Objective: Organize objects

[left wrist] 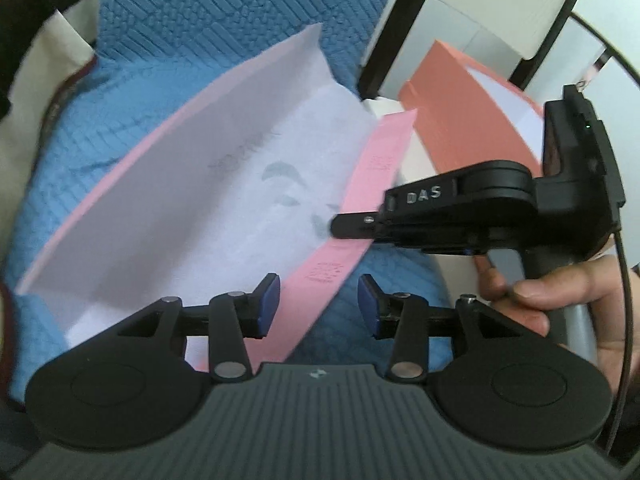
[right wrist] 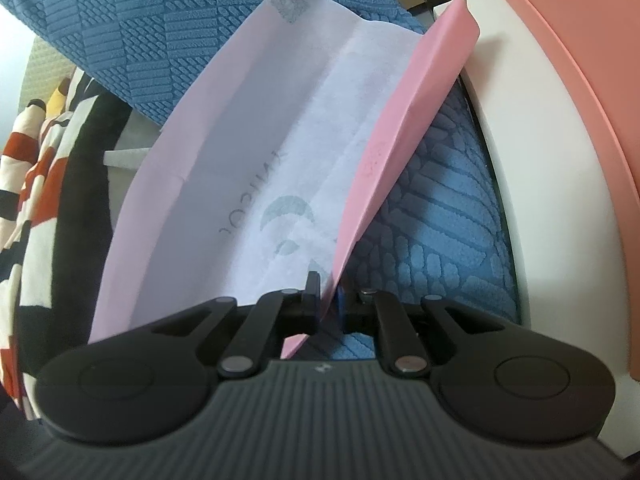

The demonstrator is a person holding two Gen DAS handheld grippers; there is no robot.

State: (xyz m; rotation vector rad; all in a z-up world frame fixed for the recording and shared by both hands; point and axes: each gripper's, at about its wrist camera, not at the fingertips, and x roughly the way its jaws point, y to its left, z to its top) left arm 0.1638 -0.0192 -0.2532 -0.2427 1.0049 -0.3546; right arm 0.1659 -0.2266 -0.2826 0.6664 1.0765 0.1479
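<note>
An open pink box (left wrist: 372, 184) lined with white tissue paper (left wrist: 240, 208) lies on a blue textured blanket (left wrist: 200, 20). My left gripper (left wrist: 319, 304) is open, its blue pads (left wrist: 269, 300) standing on either side of the box's near pink wall without pressing it. Coming in from the right, my right gripper (left wrist: 344, 224) pinches that same wall farther along. In the right wrist view the right gripper (right wrist: 328, 296) is shut on the pink box (right wrist: 400, 120) wall, with the tissue paper (right wrist: 288, 168) to its left.
A coral box (left wrist: 452, 120) rests on a white surface (right wrist: 520, 160) just right of the pink box. A striped red, black and white cloth (right wrist: 40, 180) lies at the left. A person's hand (left wrist: 560, 292) holds the right gripper's handle.
</note>
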